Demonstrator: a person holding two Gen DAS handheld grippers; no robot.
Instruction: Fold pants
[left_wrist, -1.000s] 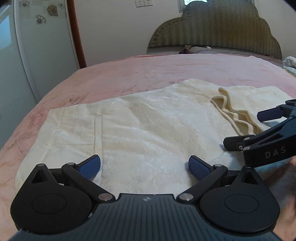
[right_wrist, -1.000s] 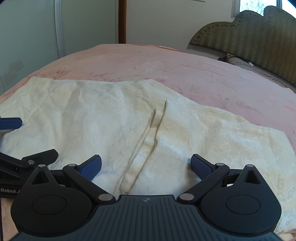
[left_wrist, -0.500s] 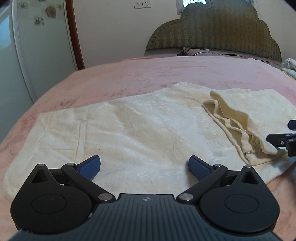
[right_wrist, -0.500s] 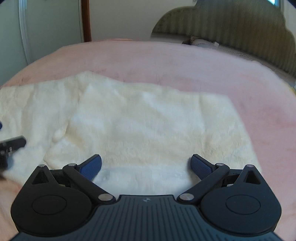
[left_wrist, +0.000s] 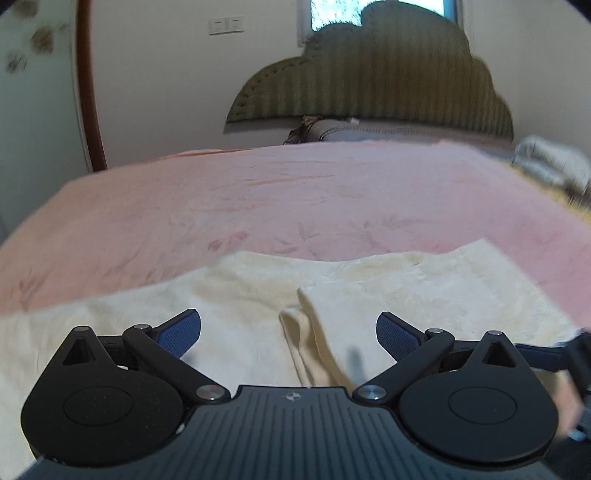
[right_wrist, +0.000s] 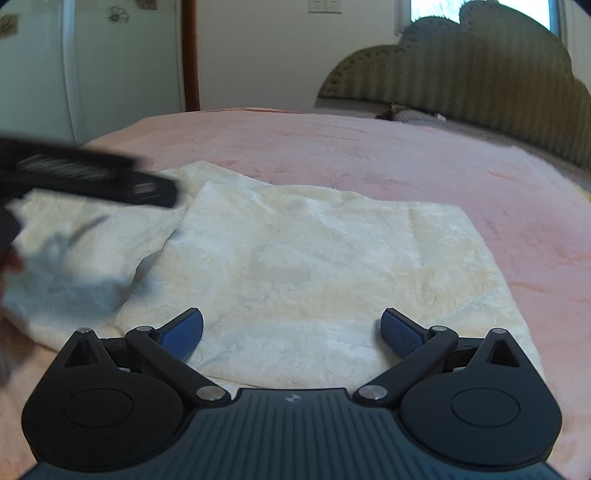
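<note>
Now, where the pants are: the cream pants (right_wrist: 325, 266) lie flat on the pink bed (right_wrist: 369, 147), close to its near edge, well away from the headboard (right_wrist: 480, 62).
Fold so far: one end is laid over the rest, so there is a thick part on the right and a thin single part sticking out to the left.
Folded edge: it shows as a soft ridge (left_wrist: 306, 339) that runs from the near edge of the bed toward the headboard.
Long way of the pants: they stretch left to right, along the near edge of the bed.
Which way they point: the thin loose end (right_wrist: 74, 258) points to the left side of the bed; I cannot tell if it is the waist or the leg ends.
Right gripper (right_wrist: 291, 332): wide open, holding nothing, just over the near edge of the thick part.
Left gripper (left_wrist: 288, 334): wide open, holding nothing, over the ridge.
Left gripper from the other side: a blurry dark shape (right_wrist: 92, 177) above the thin end.
Nearer gripper: the left one is closer to the loose end, so I think it should take that end.
Next move, I think: bring the loose end across to the right, along the long way of the pants.
</note>
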